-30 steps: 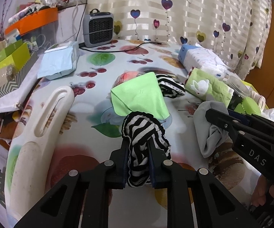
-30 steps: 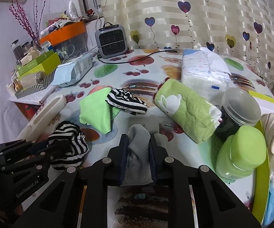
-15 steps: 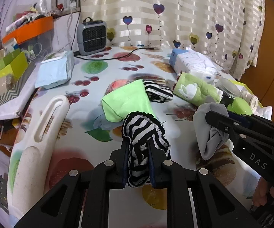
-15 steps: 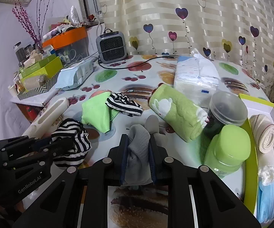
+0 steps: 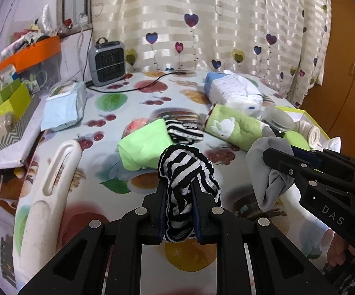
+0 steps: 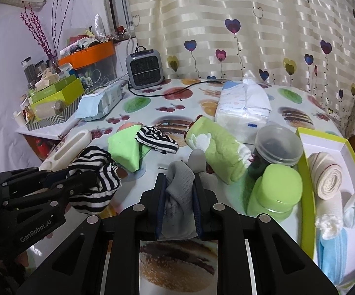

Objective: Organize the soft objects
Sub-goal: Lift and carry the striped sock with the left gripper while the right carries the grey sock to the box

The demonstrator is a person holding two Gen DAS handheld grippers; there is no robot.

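Left wrist: left tongs [image 5: 178, 191] clench striped sock [image 5: 187, 169]; right tongs [image 6: 178, 191] clench grey sock [image 6: 180, 189].

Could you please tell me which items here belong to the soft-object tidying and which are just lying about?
Job items:
- striped sock in left gripper
- grey sock in right gripper
- green cloth
- second striped sock
- rolled green towel

Lying about:
- fan heater
- lidded jar
- tissue pack

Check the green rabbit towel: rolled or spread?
Rolled. The green rabbit towel lies as a tight cylinder on the table, its spiral end facing the heater.
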